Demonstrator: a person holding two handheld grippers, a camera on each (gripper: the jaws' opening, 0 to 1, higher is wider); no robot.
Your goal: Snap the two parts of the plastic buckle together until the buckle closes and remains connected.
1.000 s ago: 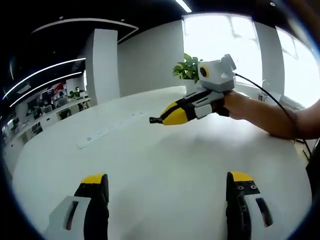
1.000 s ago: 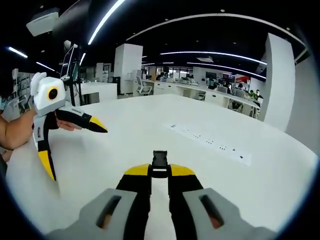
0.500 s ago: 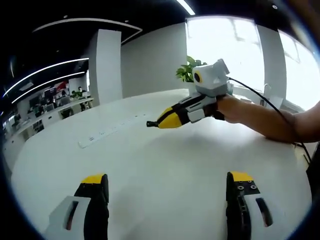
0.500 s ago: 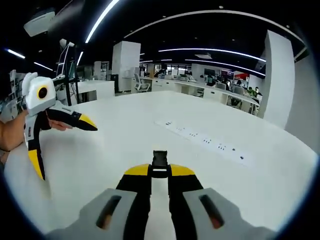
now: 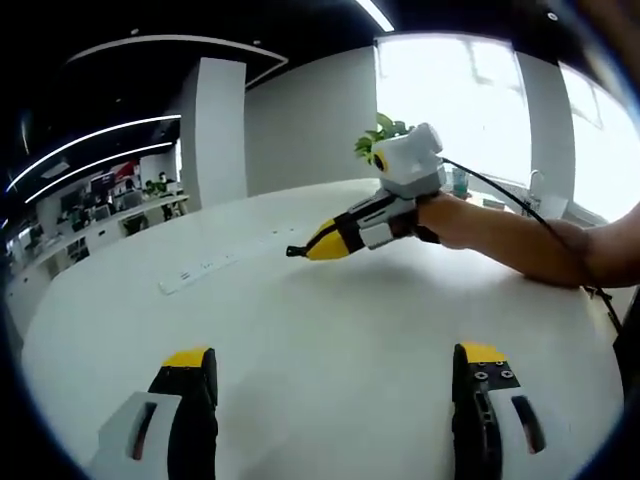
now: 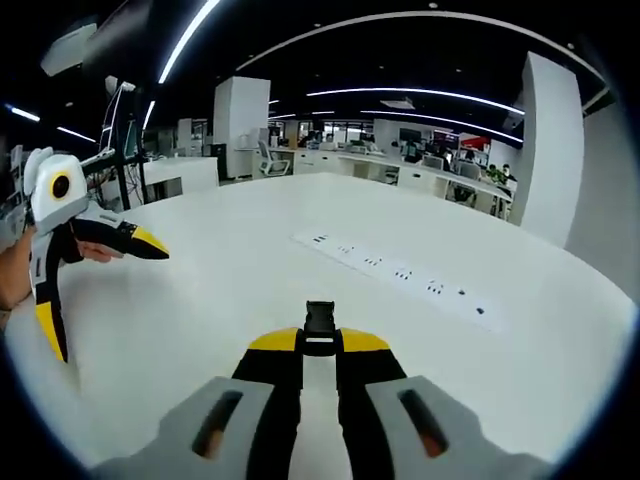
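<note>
In the left gripper view, the left hand-held gripper [image 5: 335, 385] is hovering over the white bench [image 5: 300, 330] with its jaws spread wide and nothing between them. Beyond it, above the bench, the right hand-held gripper [image 5: 296, 251] is reaching in from the right, its yellow tips pinched on a small dark piece, with a person's hand [image 5: 450, 215] and forearm stretched out behind it. In the right gripper view, the right hand-held gripper [image 6: 320, 342] is clamping a black buckle part [image 6: 320, 319] that sticks forward past its tips over the bench. To the left of that part, the left hand-held gripper [image 6: 95, 275] is standing well apart with its jaws splayed. The second buckle half cannot be made out in either view. To do this step well, the empty gripper should probably fetch the mating half, then both pieces should be lined up squarely before being pressed straight together, kept low over the bench. A strip of sockets [image 6: 400, 275] is lying farther along the bench, beyond the buckle part.
</note>
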